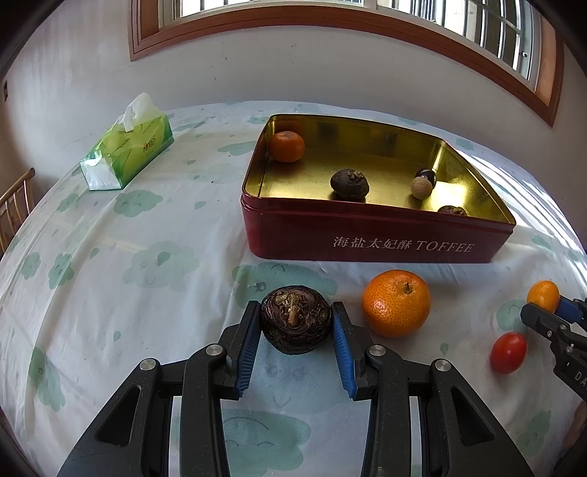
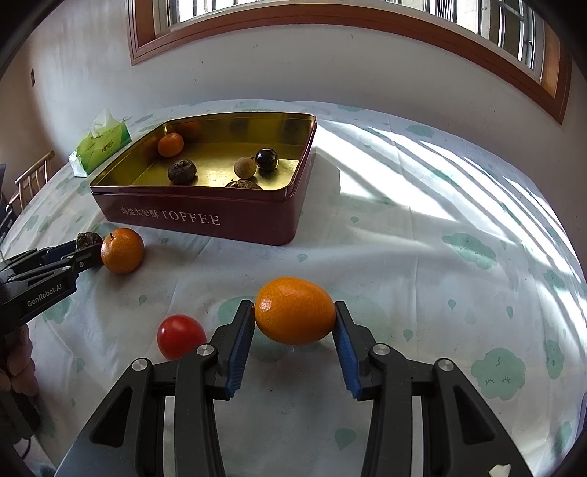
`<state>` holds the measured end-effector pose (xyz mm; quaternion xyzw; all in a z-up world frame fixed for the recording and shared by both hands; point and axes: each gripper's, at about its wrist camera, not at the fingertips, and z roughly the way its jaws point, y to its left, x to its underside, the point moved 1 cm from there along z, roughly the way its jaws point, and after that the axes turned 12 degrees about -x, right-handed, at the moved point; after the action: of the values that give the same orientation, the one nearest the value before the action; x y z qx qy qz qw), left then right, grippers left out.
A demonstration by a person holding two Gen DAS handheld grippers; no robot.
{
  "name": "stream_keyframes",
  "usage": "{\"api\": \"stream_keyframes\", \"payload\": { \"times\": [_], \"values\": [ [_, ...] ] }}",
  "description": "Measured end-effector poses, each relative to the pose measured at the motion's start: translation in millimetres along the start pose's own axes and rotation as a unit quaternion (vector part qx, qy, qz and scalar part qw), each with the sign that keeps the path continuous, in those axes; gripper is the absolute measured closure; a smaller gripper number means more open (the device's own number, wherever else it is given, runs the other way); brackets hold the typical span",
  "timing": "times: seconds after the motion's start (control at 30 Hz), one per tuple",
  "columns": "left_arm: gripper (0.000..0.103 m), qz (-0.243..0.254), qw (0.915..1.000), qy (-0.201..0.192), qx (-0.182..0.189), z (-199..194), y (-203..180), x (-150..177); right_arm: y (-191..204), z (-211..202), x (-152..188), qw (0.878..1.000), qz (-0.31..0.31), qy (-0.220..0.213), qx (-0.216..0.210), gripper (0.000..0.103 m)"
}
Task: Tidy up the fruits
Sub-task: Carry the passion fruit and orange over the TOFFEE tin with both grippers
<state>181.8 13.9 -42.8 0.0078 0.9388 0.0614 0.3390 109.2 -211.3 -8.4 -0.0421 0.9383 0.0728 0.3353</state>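
A dark brown, wrinkled round fruit [image 1: 295, 320] with a dried, crusty stem scar on top is clamped between the blue pads of the left gripper [image 1: 295, 321]; its underside appears to rest on the tablecloth [image 1: 110, 257]. A smooth, oval orange kumquat [image 2: 295, 310] is pinched by its two ends in the right gripper [image 2: 295, 319], and a shadow is seen on the cloth beneath it (lifted clear or just touching cannot be told).

Loose items on the cloth are counted as two: one large dimpled orange [image 1: 396, 303] with a short stem, lying just right of the left gripper, and one glossy red cherry tomato [image 2: 181, 336] beside the right gripper's left finger.

The red tin [image 1: 378, 238], lettered "TOFFEE" in white and gold inside, is set behind the fruits, towards the window [image 1: 330, 22]. Five items are counted in it:
- one small orange [image 1: 286, 146], in the far left corner
- two dark wrinkled fruits, one [image 1: 349, 184] mid-floor and one [image 1: 452, 210] half hidden by the near wall
- one tan round fruit [image 1: 421, 188]
- one glossy black fruit [image 2: 266, 159], touching the tan one

One green tissue box [image 1: 128, 154] is noted at far left, well apart from the tin.
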Motion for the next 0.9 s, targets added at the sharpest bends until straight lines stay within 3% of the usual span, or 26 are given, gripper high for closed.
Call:
{"api": "stream_keyframes", "payload": {
  "times": [0.9],
  "values": [
    [0.064, -0.007, 0.9985, -0.054, 0.009, -28.0, 10.3, -45.6, 19.3, -13.1, -43.9, 0.999, -0.024, -0.034, -0.023, 0.063]
  ]
}}
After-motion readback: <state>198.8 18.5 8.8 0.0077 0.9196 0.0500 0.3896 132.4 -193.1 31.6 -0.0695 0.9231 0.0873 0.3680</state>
